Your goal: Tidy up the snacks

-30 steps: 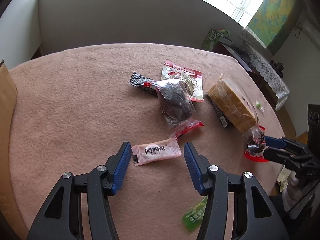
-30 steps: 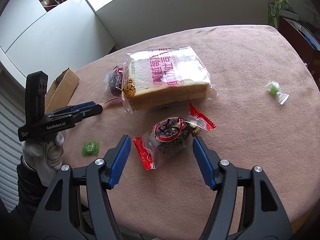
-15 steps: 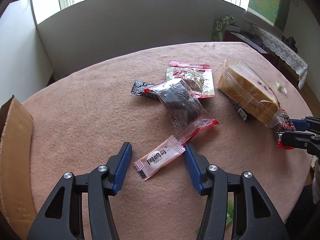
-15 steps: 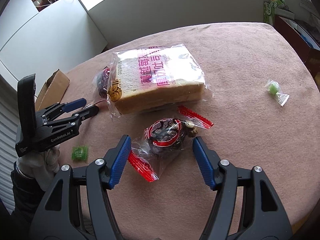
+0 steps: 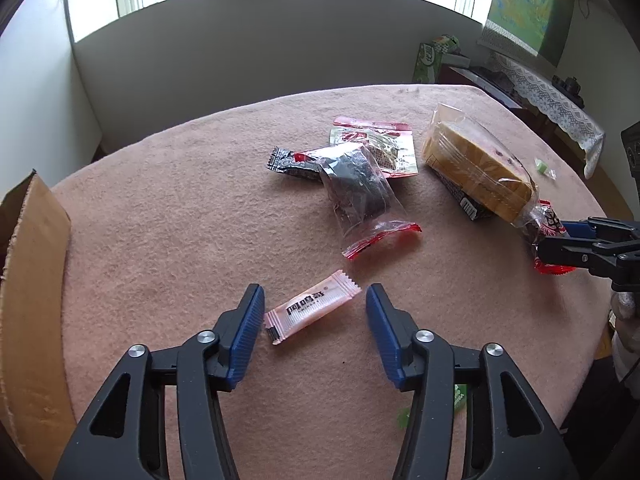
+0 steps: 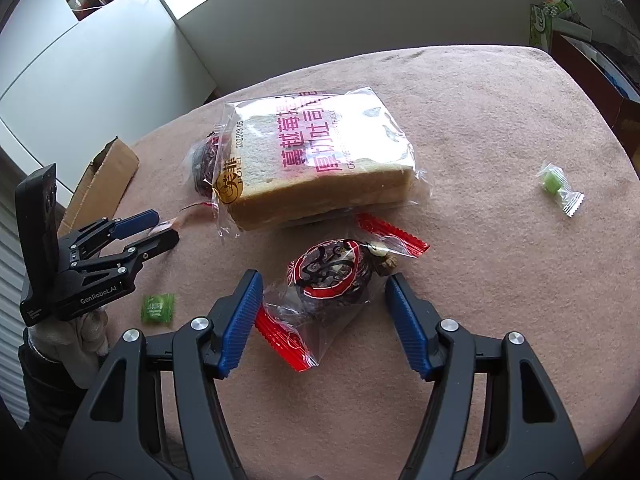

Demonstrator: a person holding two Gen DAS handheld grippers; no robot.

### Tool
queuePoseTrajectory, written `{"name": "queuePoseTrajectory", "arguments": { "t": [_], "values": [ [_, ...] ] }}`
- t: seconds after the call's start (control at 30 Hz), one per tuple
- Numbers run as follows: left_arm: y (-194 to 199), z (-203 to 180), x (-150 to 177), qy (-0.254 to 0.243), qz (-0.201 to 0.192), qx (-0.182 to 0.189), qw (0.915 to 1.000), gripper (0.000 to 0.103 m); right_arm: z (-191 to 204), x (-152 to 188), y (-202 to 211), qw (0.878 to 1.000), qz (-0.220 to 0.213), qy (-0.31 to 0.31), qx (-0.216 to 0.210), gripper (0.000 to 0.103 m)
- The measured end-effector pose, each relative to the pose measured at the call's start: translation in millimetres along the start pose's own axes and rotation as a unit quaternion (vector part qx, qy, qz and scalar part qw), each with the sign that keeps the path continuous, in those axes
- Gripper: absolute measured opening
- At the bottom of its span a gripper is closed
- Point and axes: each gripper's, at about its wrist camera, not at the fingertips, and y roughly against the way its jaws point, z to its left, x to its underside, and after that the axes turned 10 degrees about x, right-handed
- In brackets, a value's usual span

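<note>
A pink candy packet point(image 5: 312, 312) lies slanted on the pink tablecloth point(image 5: 180, 220) between the fingers of my left gripper point(image 5: 313, 292). Those jaws are opening; the left pad is at the packet's end and the right pad stands clear of it. My right gripper point(image 6: 322, 276) is open around a dark round cake in a clear bag with red ends point(image 6: 328, 276), which rests on the cloth. Just behind that cake sits a bagged loaf of sliced bread point(image 6: 320, 168). The left gripper point(image 6: 166, 226) also shows at the left of the right wrist view.
A second dark cake bag point(image 5: 356, 192), a black sachet point(image 5: 286, 162) and a red-and-white pouch point(image 5: 380, 144) lie mid-table. A green sweet point(image 6: 554, 182) is far right, and a green packet point(image 6: 157, 309) lies near the left hand. A cardboard box point(image 5: 32, 260) stands at the left edge.
The left view has rolled, so the pink packet now lies slanted. The left jaws narrowed, then widened again. The right gripper has stayed around the cake bag.
</note>
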Motion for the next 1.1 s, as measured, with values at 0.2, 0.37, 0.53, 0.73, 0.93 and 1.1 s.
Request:
{"name": "queuePoseTrajectory", "arguments": {
  "t": [0.2, 0.37, 0.53, 0.73, 0.93, 1.1],
  "values": [
    [0.2, 2.3, 5.5, -0.003, 0.002, 0.000, 1.0000, 0.056, 3.9, 0.0, -0.2, 1.000, -0.001, 0.002, 0.007, 0.067],
    [-0.1, 8.2, 0.3, 0.009, -0.005, 0.006, 0.9999, 0.018, 5.1, -0.1, -1.0, 1.000, -0.003, -0.001, 0.006, 0.067],
    [-0.5, 5.4, 1.3, 0.001, -0.008, 0.000, 1.0000, 0.016, 2.3, -1.5, -1.9, 1.000, -0.003, -0.007, -0.002, 0.064],
    [-6.5, -24.0, 0.5, -0.074, -0.008, -0.020, 0.9970, 0.020, -0.6, -1.8, -0.1, 1.000, -0.003, -0.007, -0.007, 0.064],
    [-15.1, -30.0, -9.4, -0.089, -0.013, -0.043, 0.9950, 0.034, 0.2, -1.3, -1.4, 1.000, -0.003, -0.006, -0.010, 0.064],
    [-24.1, -30.9, -15.5, -0.096, -0.011, -0.045, 0.9943, 0.034, -1.3, -1.4, -2.3, 1.000, -0.003, -0.012, -0.017, 0.064]
  ]
}}
